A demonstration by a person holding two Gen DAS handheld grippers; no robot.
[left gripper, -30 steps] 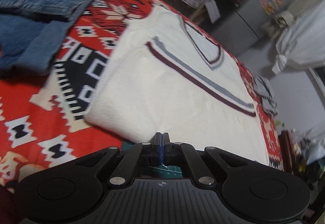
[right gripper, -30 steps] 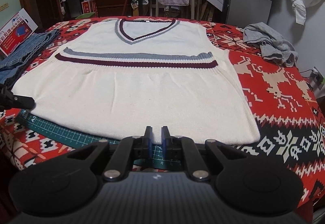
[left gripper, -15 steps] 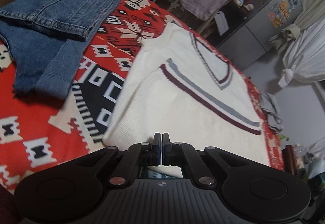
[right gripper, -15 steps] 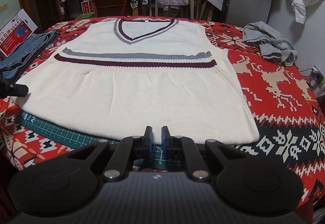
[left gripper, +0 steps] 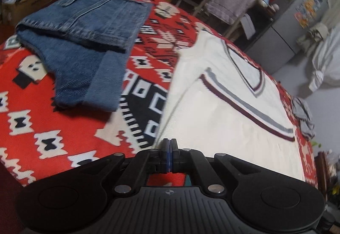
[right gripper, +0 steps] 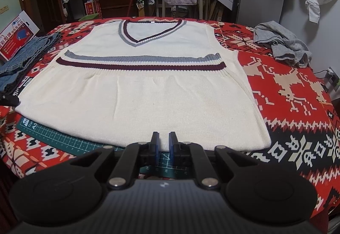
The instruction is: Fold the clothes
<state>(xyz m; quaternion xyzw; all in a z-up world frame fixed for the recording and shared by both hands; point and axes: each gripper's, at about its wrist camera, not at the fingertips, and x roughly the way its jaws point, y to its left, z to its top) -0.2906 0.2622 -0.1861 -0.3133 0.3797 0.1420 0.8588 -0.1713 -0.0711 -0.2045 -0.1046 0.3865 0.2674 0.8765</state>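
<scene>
- A cream knit vest [right gripper: 140, 89] with maroon and grey stripes lies spread flat, front up, on the bench [right gripper: 297, 93], V-neck at the far edge and hem at the near one over a green cutting mat [right gripper: 63, 138].
- The hem appears to be doubled up toward the chest, its striped ribbing lying across the middle; whether that is a fold or the vest's pattern is hard to tell.
- The right gripper [right gripper: 163, 144] hovers just short of the near hem, jaws a narrow gap apart and holding nothing.
- The left gripper [left gripper: 169, 154] sits at the vest's near left corner, jaws pressed together; nothing can be seen pinched between them.
- Judged by its look, the knit is soft, light and stretchy: it should drape and sag when lifted and grip the patterned cloth rather than slide.
- The surest holds look to be the ribbed edges, at the near corners or the shoulder seams, pinching both layers at once.
- Folded blue jeans [left gripper: 85, 42] rest left of the vest; a crumpled grey garment [right gripper: 282, 45] lies at the far right.
</scene>
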